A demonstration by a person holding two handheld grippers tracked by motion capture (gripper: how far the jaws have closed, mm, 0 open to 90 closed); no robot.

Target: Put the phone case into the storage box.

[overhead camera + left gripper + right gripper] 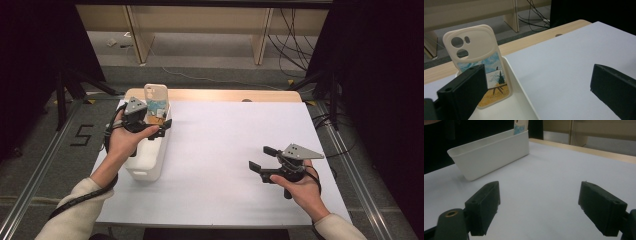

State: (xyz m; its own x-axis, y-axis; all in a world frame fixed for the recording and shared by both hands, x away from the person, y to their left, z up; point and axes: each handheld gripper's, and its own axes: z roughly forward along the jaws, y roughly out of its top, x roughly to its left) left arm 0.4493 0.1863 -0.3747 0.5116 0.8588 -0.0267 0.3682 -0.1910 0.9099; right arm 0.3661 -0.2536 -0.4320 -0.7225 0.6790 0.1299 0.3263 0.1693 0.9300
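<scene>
Left gripper [161, 129]: jaws spread, over white bin [150, 165] | phone case [155, 97]: upright inside bin | right gripper [261, 159]: jaws spread, empty

The phone case [477, 63] looks like soft, matt cream rubber or silicone, smooth, with a printed painting on its back. The bin [150, 160] is smooth white plastic with a faint sheen. A matt white sheet, paper-like, covers the table [225, 165]; bare pale wood shows along the far edge. Both grippers' jaws are matt black plastic, slightly grainy; the right gripper [265, 160] carries a dull grey plate.
</scene>
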